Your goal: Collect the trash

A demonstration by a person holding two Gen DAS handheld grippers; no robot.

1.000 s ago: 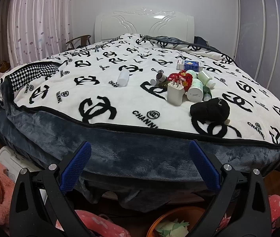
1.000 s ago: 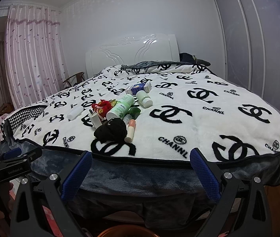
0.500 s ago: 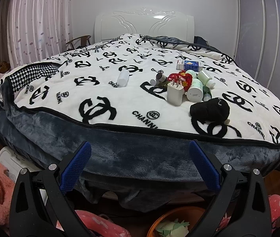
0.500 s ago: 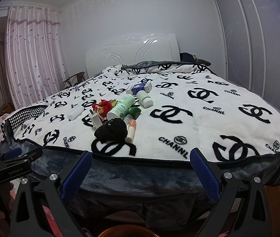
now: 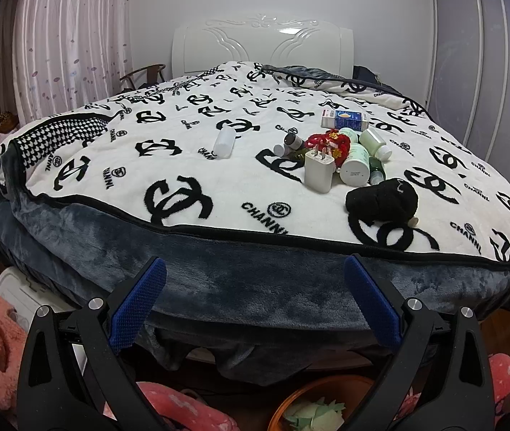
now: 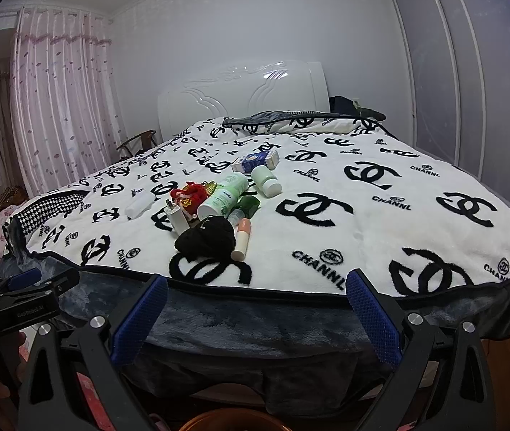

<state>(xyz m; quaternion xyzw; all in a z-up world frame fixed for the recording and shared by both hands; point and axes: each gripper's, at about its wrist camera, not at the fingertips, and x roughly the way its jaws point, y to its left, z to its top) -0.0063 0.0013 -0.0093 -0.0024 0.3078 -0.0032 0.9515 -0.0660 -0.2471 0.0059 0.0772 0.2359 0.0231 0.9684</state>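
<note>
Directly below my left gripper (image 5: 255, 301) sits the orange bin (image 5: 312, 391), some paper scraps already in it. Both my left and right gripper (image 6: 255, 312) hover short of the bed (image 5: 240, 287), jaws released, empty. Beyond the bed's edge, the black pouch (image 5: 380, 201), charger (image 5: 318, 172) and bottles (image 5: 355, 165) await collecting.

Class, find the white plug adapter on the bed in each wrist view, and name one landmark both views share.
Left wrist: white plug adapter right of centre, standing at the pile's near-left edge.
Right wrist: it lies left of centre, just behind the black cloth.
Shared landmark: the red ornament right behind it.
</note>
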